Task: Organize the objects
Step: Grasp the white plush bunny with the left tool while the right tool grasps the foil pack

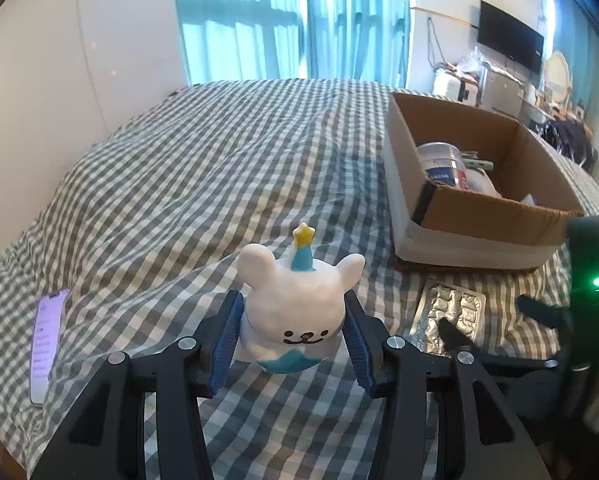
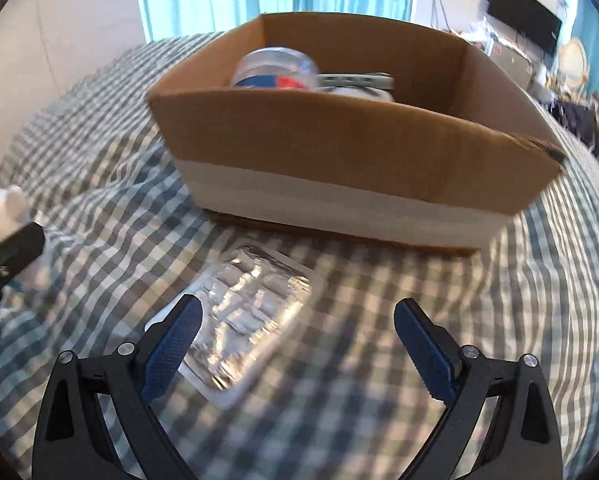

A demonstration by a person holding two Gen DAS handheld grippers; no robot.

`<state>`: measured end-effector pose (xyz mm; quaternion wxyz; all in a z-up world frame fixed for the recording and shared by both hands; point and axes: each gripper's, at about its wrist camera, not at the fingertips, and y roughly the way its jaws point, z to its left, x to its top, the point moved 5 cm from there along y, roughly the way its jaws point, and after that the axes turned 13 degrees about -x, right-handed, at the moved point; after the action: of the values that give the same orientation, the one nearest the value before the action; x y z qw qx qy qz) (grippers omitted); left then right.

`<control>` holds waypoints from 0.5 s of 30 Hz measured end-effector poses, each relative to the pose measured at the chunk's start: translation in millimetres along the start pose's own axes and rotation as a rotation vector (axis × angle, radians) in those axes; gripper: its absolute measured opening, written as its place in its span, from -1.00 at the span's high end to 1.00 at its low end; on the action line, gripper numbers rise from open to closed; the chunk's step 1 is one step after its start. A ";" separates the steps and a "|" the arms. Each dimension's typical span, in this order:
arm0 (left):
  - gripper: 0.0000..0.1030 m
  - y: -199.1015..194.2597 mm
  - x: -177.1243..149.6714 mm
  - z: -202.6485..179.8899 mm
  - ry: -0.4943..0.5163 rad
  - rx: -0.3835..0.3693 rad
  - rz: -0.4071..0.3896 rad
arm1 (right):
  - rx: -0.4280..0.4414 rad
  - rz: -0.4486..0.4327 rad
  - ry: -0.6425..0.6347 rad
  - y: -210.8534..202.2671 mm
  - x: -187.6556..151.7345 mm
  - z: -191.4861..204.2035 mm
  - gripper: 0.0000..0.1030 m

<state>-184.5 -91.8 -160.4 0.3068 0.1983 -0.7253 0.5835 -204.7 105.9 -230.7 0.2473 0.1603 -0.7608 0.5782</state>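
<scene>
Two grippers: left gripper (image 1: 291, 332) closed on bear figurine (image 1: 295, 304); right gripper (image 2: 295, 344) wide, unloaded.
Bearing: cardboard box (image 1: 495, 216) lies ahead-right of the held figurine.

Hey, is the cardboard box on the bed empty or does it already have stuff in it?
Not empty. The open-topped cardboard box already holds a clear jar with a red-and-blue label, plus other items too hidden to identify.

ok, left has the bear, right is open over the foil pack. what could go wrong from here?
1. The bear is rounded and the left gripper pinches only its sides; it may slip or twist on the way to the box.
2. The blister pack lies flat on soft bedding, so the open right gripper may snag cloth or push it down.
3. The two grippers sit close and may collide.
</scene>
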 end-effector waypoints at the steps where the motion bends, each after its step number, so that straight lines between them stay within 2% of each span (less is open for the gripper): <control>1: 0.03 -0.1 0.3 2.7 -0.014 -0.004 -0.001 | 0.020 0.011 0.001 2.7 0.4 6.0 -0.89; 4: 0.03 0.6 -0.1 8.4 -0.041 -0.008 0.001 | 0.074 0.056 -0.003 15.6 1.7 25.5 -0.89; 9: 0.03 4.0 -1.6 12.6 -0.061 -0.011 0.011 | 0.060 0.065 -0.045 28.1 0.2 38.6 -0.85; 10: 0.03 4.3 -2.1 12.9 -0.061 -0.013 0.012 | 0.055 0.061 -0.051 27.4 -0.6 38.1 -0.81; 12: 0.03 4.6 -2.9 12.6 -0.062 -0.017 0.012 | 0.039 0.046 -0.072 23.7 -5.0 35.8 -0.54; 15: 0.03 6.0 -5.1 10.0 -0.062 -0.026 0.012 | 0.045 0.040 -0.067 18.4 -8.0 28.2 -0.33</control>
<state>-186.8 -100.4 -169.5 0.2832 0.2080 -0.7432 0.5693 -213.3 83.7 -255.8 0.2062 0.1698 -0.7586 0.5943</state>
